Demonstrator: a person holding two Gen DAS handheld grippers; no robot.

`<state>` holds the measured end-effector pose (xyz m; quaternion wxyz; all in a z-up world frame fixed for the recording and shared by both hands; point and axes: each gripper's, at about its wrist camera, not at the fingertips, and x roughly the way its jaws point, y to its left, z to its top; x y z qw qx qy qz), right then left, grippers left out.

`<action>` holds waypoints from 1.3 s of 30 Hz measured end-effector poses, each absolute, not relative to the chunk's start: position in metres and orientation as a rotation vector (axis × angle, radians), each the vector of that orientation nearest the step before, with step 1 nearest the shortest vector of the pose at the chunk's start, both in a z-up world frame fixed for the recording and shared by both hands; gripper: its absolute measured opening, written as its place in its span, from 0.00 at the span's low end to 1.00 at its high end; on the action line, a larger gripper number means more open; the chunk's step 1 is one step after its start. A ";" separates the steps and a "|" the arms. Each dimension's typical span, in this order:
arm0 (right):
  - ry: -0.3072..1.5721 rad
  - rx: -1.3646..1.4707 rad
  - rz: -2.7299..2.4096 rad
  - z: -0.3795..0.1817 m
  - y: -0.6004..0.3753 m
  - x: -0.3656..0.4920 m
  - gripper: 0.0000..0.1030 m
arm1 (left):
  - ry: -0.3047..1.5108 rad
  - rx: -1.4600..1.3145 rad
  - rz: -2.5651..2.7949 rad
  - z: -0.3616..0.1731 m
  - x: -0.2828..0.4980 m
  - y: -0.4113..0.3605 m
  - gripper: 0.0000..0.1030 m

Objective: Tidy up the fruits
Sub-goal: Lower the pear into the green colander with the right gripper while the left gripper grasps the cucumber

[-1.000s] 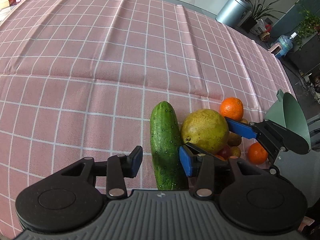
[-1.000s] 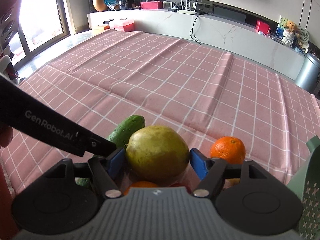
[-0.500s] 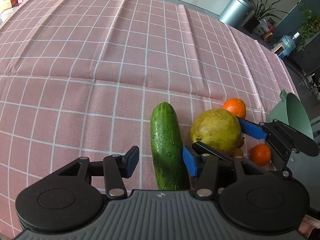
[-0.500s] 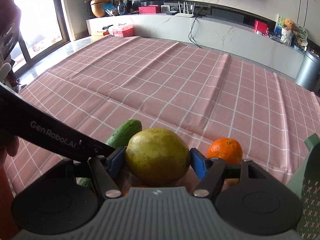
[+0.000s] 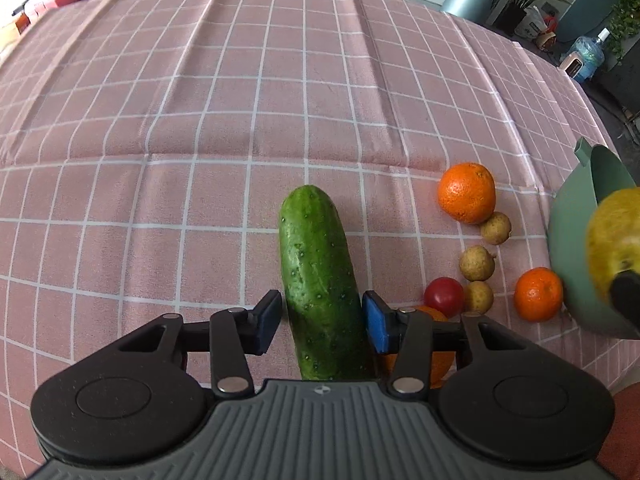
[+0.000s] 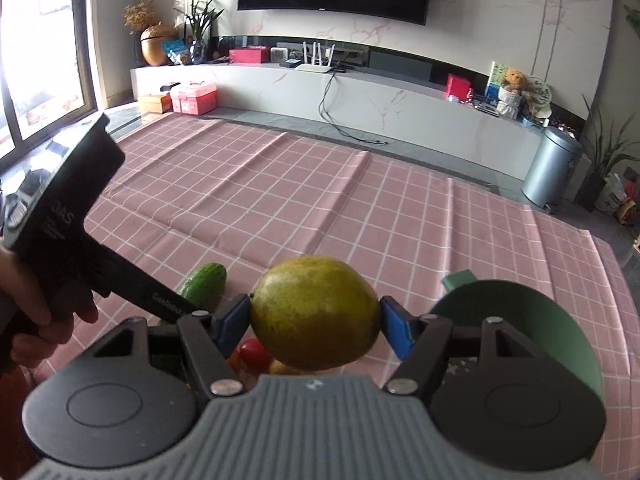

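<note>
A fat green cucumber (image 5: 320, 280) lies on the pink checked cloth (image 5: 200, 120). My left gripper (image 5: 322, 324) straddles its near end. The jaws are closing, the right pad against the cucumber and a sliver of cloth showing at the left pad. My right gripper (image 6: 316, 326) is shut on a large yellow-green pear (image 6: 316, 312), held up in the air beside the green bowl (image 6: 520, 320). In the left wrist view the pear (image 5: 612, 232) hangs in front of the bowl (image 5: 572, 240). The cucumber's tip (image 6: 204, 284) shows behind the left gripper's body.
Right of the cucumber lie two oranges (image 5: 466, 192) (image 5: 538, 294), a red tomato (image 5: 444, 302) and three small tan fruits (image 5: 476, 263). A third orange (image 5: 436, 360) is half hidden under my left gripper. A hand (image 6: 40, 312) holds the left gripper. A metal bin (image 6: 552, 168) stands beyond the table.
The right gripper has carried the pear up and to the right, off the fruit pile to the bowl. The left gripper slid right over the cucumber and its jaws narrowed around it.
</note>
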<state>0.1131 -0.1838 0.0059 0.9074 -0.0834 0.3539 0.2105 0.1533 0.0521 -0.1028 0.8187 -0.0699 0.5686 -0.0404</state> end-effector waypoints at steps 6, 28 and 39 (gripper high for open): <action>0.737 -0.144 0.288 0.014 -0.235 0.110 0.65 | 1.176 -0.160 -0.054 -0.100 0.147 0.049 0.43; 0.913 -0.051 0.183 -0.026 -0.316 0.127 0.65 | 0.899 -0.093 -0.283 0.025 0.139 -0.063 0.41; 0.946 -0.109 0.242 -0.034 -0.332 0.135 0.65 | 0.954 -0.066 -0.398 -0.001 0.173 -0.147 0.41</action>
